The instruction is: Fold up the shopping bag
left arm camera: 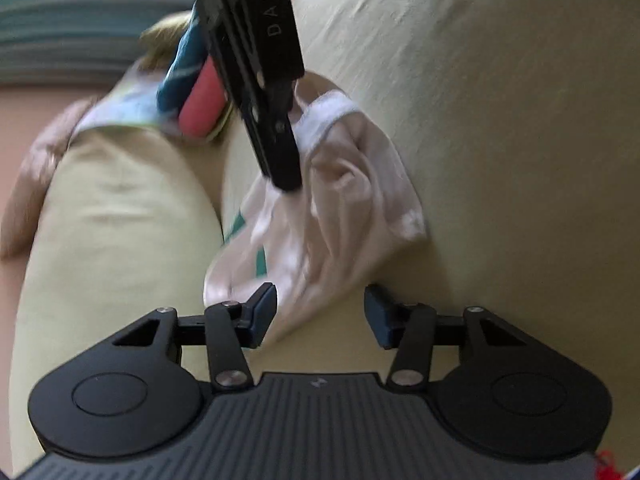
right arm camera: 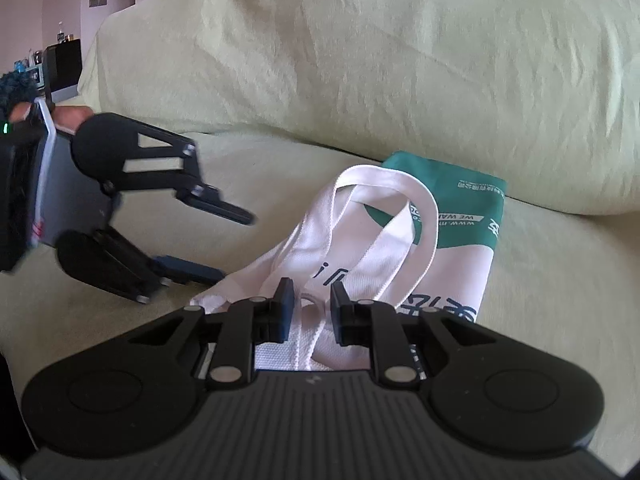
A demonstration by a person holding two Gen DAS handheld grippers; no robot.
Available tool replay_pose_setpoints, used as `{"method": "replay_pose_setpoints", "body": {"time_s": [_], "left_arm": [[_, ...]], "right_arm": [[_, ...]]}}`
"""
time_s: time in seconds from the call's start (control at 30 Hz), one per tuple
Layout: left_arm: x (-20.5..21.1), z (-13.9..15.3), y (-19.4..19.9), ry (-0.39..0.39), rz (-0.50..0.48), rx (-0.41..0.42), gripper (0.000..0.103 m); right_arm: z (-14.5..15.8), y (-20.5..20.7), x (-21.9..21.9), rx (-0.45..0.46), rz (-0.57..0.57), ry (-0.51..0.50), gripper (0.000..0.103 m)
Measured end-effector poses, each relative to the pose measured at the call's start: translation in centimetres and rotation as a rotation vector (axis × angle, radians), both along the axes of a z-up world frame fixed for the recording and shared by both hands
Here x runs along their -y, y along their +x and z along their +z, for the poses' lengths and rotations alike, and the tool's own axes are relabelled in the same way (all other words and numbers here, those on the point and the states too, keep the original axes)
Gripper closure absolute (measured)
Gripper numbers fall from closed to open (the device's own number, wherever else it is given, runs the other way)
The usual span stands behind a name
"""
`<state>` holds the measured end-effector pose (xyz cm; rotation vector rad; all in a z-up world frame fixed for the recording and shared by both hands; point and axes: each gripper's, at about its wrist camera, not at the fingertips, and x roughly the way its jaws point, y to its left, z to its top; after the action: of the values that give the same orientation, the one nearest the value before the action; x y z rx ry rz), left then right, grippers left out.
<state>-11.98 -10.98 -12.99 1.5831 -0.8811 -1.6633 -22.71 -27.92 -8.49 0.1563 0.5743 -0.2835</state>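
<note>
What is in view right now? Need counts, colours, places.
shopping bag: 1, white with green panel and print, lying rumpled on the sofa seat
bag handles: 2, white, looped over the bag's near end
sofa: 1, pale yellow-green cover, under and behind the bag
pink roll: 1, pink, far down the sofa, blurred
patterned cloth: 1, teal and white, against the pink roll, blurred
left gripper: 1, black, jaws open, at the bag's edge
right gripper: 1, black, shut on the bag's white fabric
hand: 1, behind the left gripper, mostly hidden
</note>
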Motion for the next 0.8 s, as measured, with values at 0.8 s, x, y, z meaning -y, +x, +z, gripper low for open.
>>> {"method": "replay_pose_setpoints", "body": {"time_s": [0.8], "left_arm": [[2.2, 0.8, 1.0, 0.172, -0.112, -0.046, 0.063]], "right_arm": [[-0.4, -1.4, 1.9, 0.066, 0.027, 0.073, 0.086]]}}
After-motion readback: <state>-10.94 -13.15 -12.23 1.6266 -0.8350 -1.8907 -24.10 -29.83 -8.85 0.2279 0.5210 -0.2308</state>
